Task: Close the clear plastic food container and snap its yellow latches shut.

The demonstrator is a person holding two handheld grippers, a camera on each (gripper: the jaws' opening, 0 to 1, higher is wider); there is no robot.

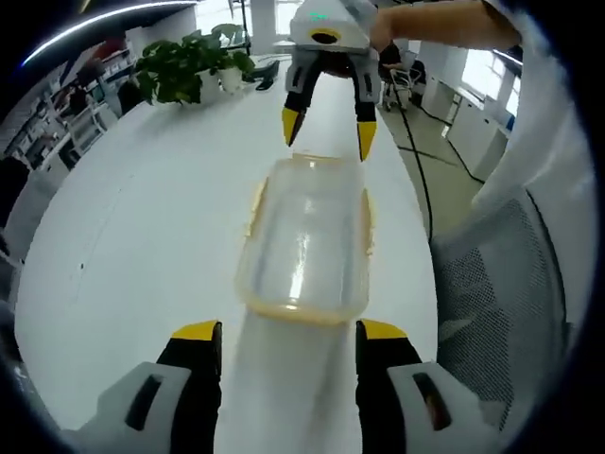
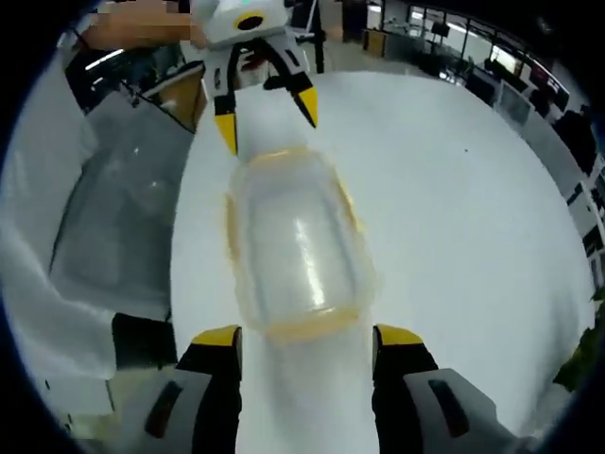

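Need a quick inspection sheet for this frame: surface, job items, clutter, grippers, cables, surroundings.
Surface: white table, bare around the job.
Job's things: clear plastic food container with its lid on; yellow latches along its sides, locked or not cannot be told.
Clutter: potted plant at the far end.
Grippers: left gripper and right gripper open, one at each end of the container, neither touching it.
Cables: black cable on the floor beside the table.
Surroundings: mesh office chair; open office with desks behind.

Lighting: bright, even; daylight from windows (image 1: 487,71). Glare streak on clear container (image 1: 304,241). Right gripper view: motion-blurred, soft. Strong fisheye bending of the counter (image 1: 151,218) edges.
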